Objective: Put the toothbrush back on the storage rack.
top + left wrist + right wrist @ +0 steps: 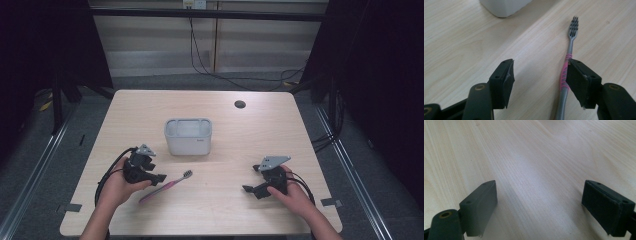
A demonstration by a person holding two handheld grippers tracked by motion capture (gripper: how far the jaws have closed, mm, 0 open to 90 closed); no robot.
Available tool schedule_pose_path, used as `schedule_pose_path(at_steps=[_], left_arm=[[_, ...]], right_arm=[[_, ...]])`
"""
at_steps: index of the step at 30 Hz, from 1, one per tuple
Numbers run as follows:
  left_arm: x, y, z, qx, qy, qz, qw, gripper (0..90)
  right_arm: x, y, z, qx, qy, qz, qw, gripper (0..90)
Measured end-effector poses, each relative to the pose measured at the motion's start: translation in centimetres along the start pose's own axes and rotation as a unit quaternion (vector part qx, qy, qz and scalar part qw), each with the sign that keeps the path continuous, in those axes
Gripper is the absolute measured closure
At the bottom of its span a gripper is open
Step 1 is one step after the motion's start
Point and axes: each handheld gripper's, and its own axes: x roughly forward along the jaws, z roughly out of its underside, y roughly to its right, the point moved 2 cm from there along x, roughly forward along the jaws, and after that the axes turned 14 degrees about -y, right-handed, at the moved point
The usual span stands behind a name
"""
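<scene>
- The white container (188, 136) standing mid-table, on the far side of the toothbrush, carries a small reddish mark low on its near face towards the right; it is too small and blurred to read.
- No other text, label, brand, number or sign can be read on the table, the toothbrush or the grippers.

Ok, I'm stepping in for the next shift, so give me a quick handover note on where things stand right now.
Left gripper: open, jaws apart, low over the table beside the toothbrush, which lies flat along the inside of one jaw; no grip yet.
Right gripper: open above bare table, nothing between its jaws.
White holder: upright mid-table, beyond the brush head.
Done: nothing lifted.
Left, probably: grip the toothbrush handle and bring it to the holder.
</scene>
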Motion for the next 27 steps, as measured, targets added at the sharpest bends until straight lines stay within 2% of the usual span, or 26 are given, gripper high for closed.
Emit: schedule_pose_path(at_steps=[4, 7, 13, 20, 27], left_arm=[[0.1, 0.5, -0.7, 0.015, -0.007, 0.000, 0.9999, 41.1], [0.2, 0.6, -0.9, 0.017, -0.010, 0.005, 0.9998, 42.4], [0.5, 1.1, -1.5, 0.033, -0.015, 0.007, 0.9993, 43.2], [0.8, 1.6, -1.8, 0.033, -0.011, 0.019, 0.9992, 45.2], [1.4, 2.1, -2.0, 0.028, -0.029, 0.021, 0.9990, 48.3]], right_arm=[[0.0, 0.0, 0.0, 0.000, 0.000, 0.000, 1.0000, 12.5], [0.0, 0.0, 0.0, 0.000, 0.000, 0.000, 1.0000, 12.4], [0.0, 0.0, 0.0, 0.000, 0.000, 0.000, 1.0000, 12.4], [0.0, 0.0, 0.0, 0.000, 0.000, 0.000, 1.0000, 12.4], [0.0, 0.0, 0.0, 0.000, 0.000, 0.000, 1.0000, 12.4]])
